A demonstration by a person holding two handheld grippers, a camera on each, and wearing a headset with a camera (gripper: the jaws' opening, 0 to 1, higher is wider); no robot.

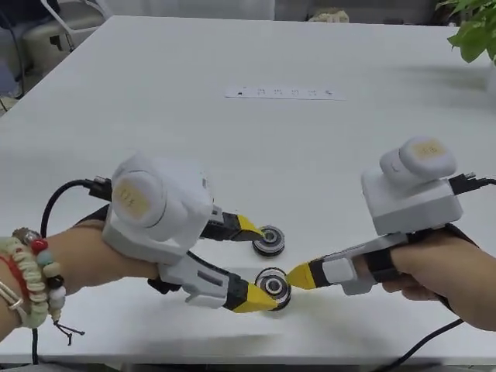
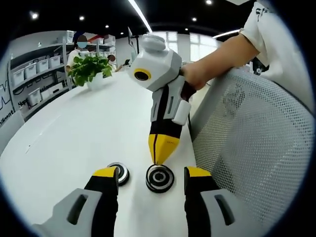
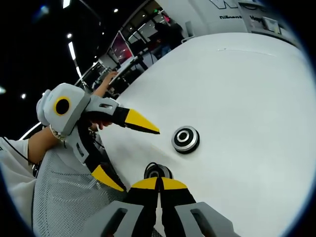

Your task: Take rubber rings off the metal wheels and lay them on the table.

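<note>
Two small metal wheels with black rubber rings lie flat near the white table's front edge. The near wheel [image 1: 273, 287] [image 2: 159, 177] [image 3: 158, 172] sits between the spread jaws of my left gripper [image 1: 256, 263] [image 2: 151, 171], which is open and grips nothing. The far wheel [image 1: 269, 240] [image 2: 118, 173] [image 3: 185, 139] lies just outside the left gripper's upper jaw. From the right, my right gripper [image 1: 297, 276] [image 3: 159, 183] is shut, and its yellow tip rests against the near wheel's rim. Whether it pinches the ring cannot be told.
A white paper strip [image 1: 283, 93] lies at the table's middle. A green plant [image 1: 473, 31] [image 2: 89, 69] stands at the far right corner. A grey mesh chair [image 2: 247, 148] is close behind the table's front edge. Bare tabletop [image 1: 194, 116] stretches beyond the wheels.
</note>
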